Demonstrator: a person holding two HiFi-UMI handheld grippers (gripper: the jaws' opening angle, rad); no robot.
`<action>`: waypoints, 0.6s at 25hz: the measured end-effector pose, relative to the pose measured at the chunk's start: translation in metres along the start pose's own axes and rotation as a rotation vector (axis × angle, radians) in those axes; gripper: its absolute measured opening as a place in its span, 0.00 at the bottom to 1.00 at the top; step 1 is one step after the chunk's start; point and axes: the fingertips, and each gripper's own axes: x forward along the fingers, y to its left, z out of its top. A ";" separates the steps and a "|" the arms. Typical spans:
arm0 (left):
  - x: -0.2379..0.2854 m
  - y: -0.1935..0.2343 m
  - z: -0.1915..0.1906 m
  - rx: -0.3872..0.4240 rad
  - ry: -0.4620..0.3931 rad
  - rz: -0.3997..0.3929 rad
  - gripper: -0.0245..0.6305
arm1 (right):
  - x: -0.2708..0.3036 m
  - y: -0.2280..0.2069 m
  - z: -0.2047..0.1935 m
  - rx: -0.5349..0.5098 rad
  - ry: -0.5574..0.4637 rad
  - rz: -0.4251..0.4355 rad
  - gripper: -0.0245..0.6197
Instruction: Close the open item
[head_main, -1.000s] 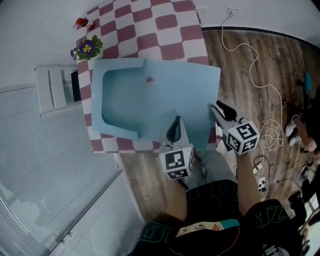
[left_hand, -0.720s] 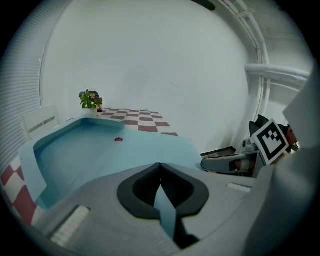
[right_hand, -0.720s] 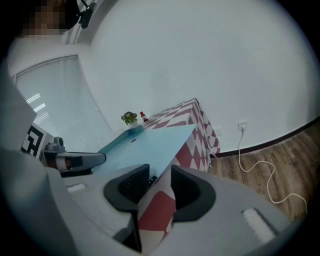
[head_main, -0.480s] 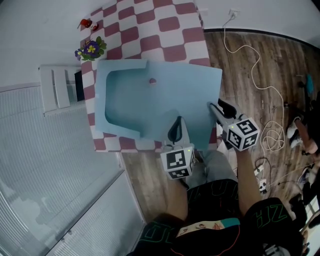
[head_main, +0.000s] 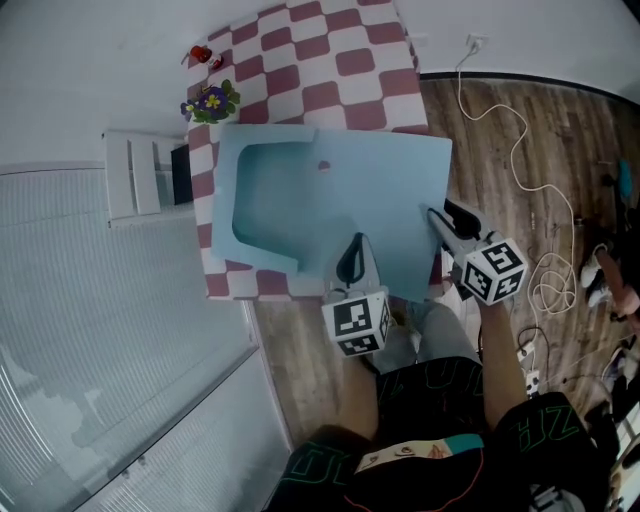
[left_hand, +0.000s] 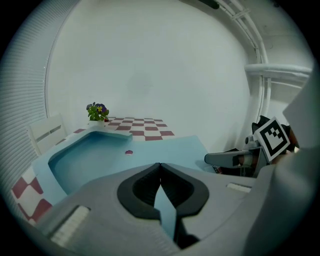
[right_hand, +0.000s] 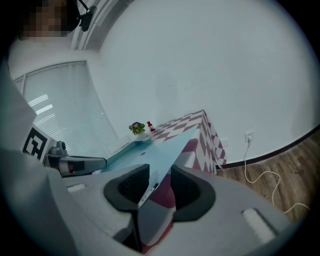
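Red-and-white checked table (head_main: 340, 60) by a white wall is largely covered by the blue case (head_main: 290, 200), which is laid open with its shallow tray toward the wall and its lid (head_main: 400, 230) spread toward the person. The lid is judged light, thin and liable to flex — best taken along its near edge at two spaced points and swung over evenly. That edge is pinched by the closed left gripper (head_main: 352, 250). The right gripper (head_main: 440, 210) is seen with jaws wide, just opened, the lid's edge between them but not clamped. One case, one lid and two grippers are counted — beyond them one pot of purple flowers (head_main: 210, 102), what look like two small red objects (head_main: 201, 53), and one pink dot (head_main: 323, 166) in the tray.
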 end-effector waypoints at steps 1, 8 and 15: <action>-0.003 0.001 0.003 0.001 -0.007 0.000 0.05 | -0.001 0.003 0.003 -0.001 -0.003 0.003 0.26; -0.023 0.016 0.019 -0.007 -0.069 -0.004 0.05 | -0.010 0.031 0.024 0.043 -0.063 0.056 0.26; -0.038 0.050 0.035 -0.009 -0.115 -0.035 0.05 | -0.010 0.062 0.055 0.032 -0.145 0.028 0.23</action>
